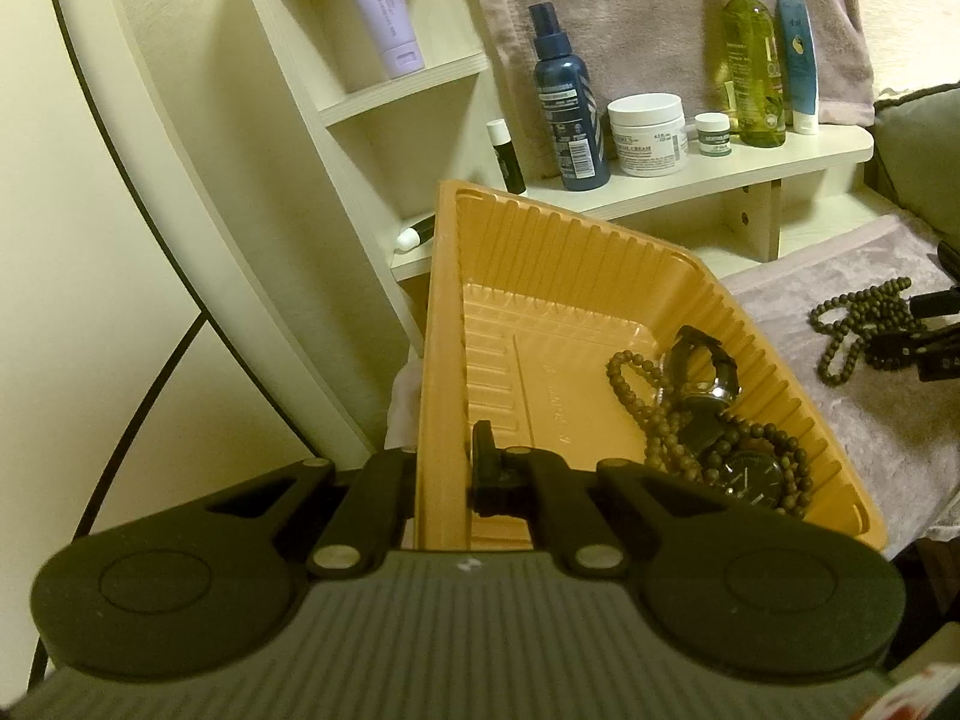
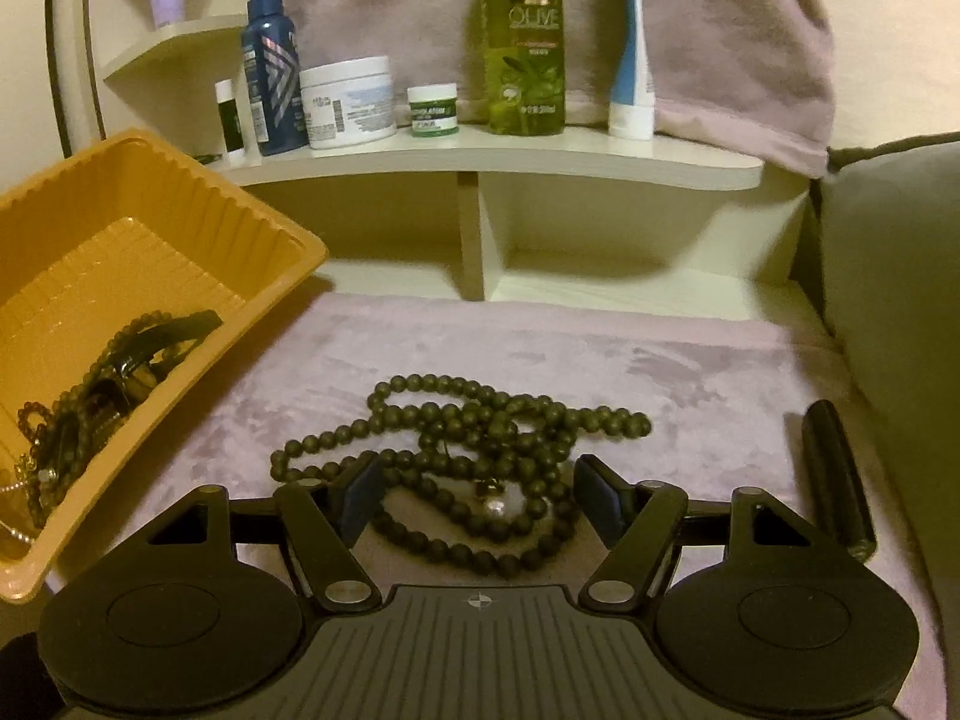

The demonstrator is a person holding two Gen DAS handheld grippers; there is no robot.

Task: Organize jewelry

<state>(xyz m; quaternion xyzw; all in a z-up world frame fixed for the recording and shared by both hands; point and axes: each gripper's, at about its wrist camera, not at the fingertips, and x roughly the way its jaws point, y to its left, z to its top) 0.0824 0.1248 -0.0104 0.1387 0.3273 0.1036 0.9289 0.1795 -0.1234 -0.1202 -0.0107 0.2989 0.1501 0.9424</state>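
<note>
My left gripper point(image 1: 441, 480) is shut on the near left wall of an orange plastic tray point(image 1: 447, 324) and holds it tilted. Inside the tray lie a brown bead strand point(image 1: 660, 420) and two dark watches point(image 1: 708, 372). The tray also shows in the right wrist view point(image 2: 180, 180) at the left. My right gripper point(image 2: 480, 495) is open, its jaws standing on either side of a dark bead necklace point(image 2: 468, 426) piled on the pink cloth point(image 2: 420, 348). That necklace also shows at the far right of the left wrist view point(image 1: 858, 324).
A white shelf unit point(image 2: 540, 156) stands behind, holding a blue spray bottle point(image 2: 270, 60), a white cream jar point(image 2: 348, 102), a small green jar point(image 2: 433, 111), an olive bottle point(image 2: 525, 36) and a tube. A dark cylinder point(image 2: 834, 474) lies right of my right gripper. A grey cushion point(image 2: 900, 300) is at right.
</note>
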